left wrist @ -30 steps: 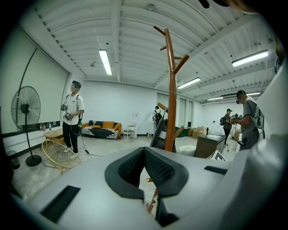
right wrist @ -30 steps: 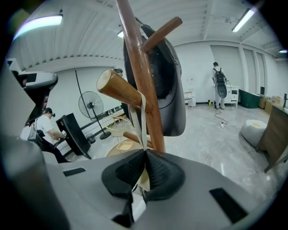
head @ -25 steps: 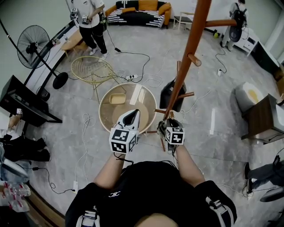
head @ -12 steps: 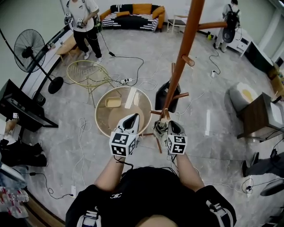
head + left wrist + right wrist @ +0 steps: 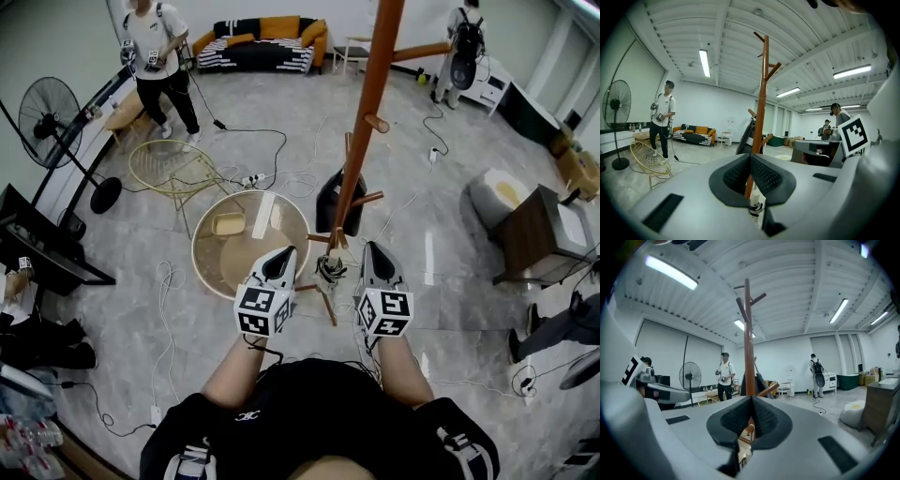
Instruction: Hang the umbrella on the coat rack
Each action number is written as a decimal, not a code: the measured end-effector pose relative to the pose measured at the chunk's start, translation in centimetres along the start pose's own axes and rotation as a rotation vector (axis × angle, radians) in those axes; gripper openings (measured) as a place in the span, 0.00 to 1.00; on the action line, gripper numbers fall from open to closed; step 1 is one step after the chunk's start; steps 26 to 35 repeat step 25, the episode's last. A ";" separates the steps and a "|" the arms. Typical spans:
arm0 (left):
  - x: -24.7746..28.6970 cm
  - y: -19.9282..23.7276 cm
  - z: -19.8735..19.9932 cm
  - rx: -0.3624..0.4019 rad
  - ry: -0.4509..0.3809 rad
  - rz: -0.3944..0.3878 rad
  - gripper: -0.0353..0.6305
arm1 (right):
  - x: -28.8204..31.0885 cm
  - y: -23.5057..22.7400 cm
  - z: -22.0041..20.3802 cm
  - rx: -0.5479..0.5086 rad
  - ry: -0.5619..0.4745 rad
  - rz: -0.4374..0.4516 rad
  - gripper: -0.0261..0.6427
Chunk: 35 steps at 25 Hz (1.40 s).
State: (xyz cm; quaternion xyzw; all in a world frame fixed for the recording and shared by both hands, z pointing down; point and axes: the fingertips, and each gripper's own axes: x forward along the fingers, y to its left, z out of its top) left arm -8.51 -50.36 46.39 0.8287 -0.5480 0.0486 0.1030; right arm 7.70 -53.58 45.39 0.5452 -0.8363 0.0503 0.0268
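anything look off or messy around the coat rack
Nothing damaged or spilled. The coat rack stands upright with a black item on a lower peg and a small bundle, likely the umbrella, low by its feet. Only untidy thing: loose cables snaking over the floor.

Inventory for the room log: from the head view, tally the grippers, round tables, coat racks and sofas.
Grippers: 2, left gripper and right gripper
Round tables: 2, wire table and wood-rimmed table
Coat rack: 1
Sofa: 1
Total: 6
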 end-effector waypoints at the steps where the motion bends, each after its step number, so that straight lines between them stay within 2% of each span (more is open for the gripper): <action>1: -0.2 -0.1 0.1 0.001 -0.004 -0.002 0.08 | -0.3 0.2 0.7 -0.003 -0.013 -0.001 0.06; 15: -2.3 -0.6 0.7 0.008 -0.010 -0.002 0.08 | -1.9 2.1 2.2 0.000 -0.039 0.019 0.06; 21: -2.3 -0.5 0.8 0.008 -0.013 0.001 0.08 | -1.9 2.2 2.0 -0.003 -0.032 0.025 0.06; 25: -3.1 -1.1 -0.9 -0.014 0.020 0.003 0.08 | -2.7 2.5 0.6 0.006 0.004 0.031 0.06; 35: -3.1 -1.1 -0.9 -0.014 0.020 0.003 0.08 | -2.7 2.5 0.6 0.006 0.004 0.031 0.06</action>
